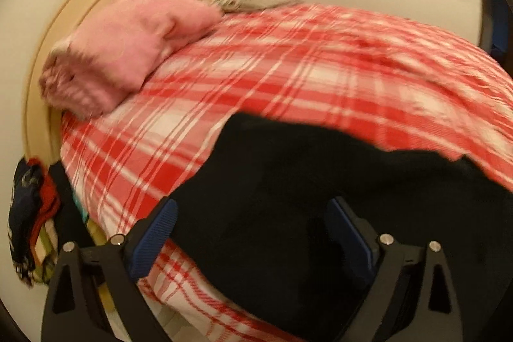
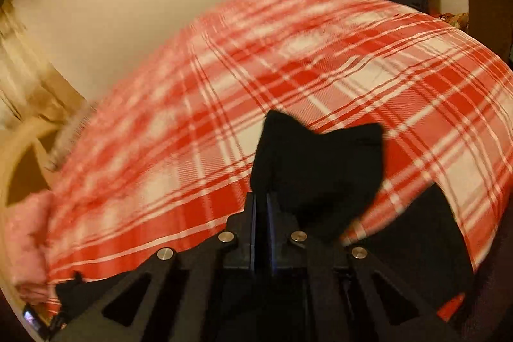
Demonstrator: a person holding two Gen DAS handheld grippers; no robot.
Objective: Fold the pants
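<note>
Black pants (image 2: 320,162) in right tool (image 2: 261,207)

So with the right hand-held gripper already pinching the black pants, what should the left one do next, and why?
Probably close the left hand-held gripper on the black pants: it is open with fabric between its fingers, while the right hand-held gripper already grips an edge.

The left hand-held gripper (image 1: 253,233) has its jaws spread wide over the black pants (image 1: 320,181), which lie on the red plaid bed cover (image 1: 288,69); a pink cloth (image 1: 121,47) sits at ten o'clock
</note>
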